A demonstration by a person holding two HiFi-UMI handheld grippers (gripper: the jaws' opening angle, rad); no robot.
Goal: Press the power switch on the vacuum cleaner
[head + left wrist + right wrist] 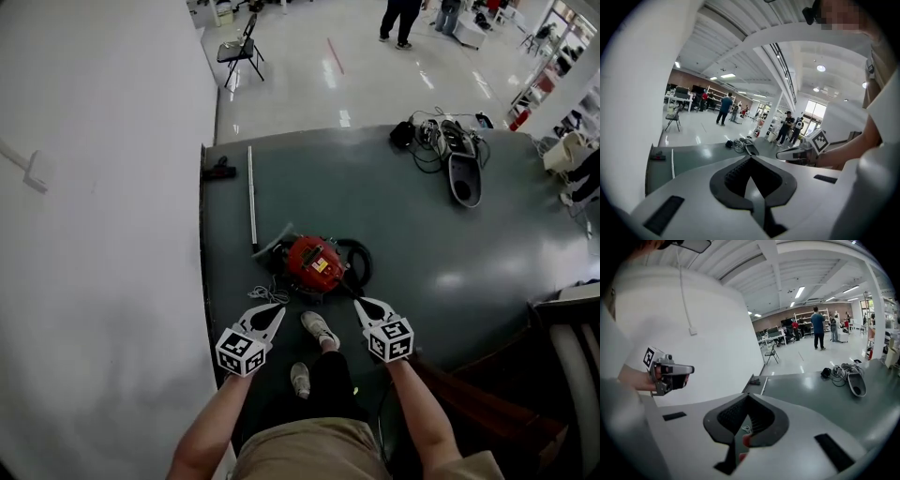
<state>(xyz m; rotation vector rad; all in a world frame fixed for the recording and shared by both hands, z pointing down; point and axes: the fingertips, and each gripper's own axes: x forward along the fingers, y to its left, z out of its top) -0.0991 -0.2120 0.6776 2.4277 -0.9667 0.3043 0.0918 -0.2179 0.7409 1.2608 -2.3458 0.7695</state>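
A white wall (103, 234) closes the whole left side, and the left edge of a dark mat (450, 253) runs straight along its foot. The mat's far edge meets a glossy pale floor (375, 84), where a folding chair (239, 47) stands and people stand well beyond it. Most of the mat's middle and right is bare, so the widest open stretch lies there.

The red vacuum cleaner (314, 262) sits on the mat near its left side, just ahead of the person's shoes (320, 328), with a black hose (361, 258) curled round its right flank. Its power switch is too small to pick out from the head view. A floor head (464, 178) lies with tangled cables (431, 141) near the far edge, well apart from the vacuum. A white tube (251, 197) lies parallel to the wall, its near end close to the vacuum, and a small black item (220, 172) rests beside its far end.

The left gripper (277, 312) and right gripper (364, 306) hang just short of the vacuum, one at each side. Both have their jaws clenched together on nothing.
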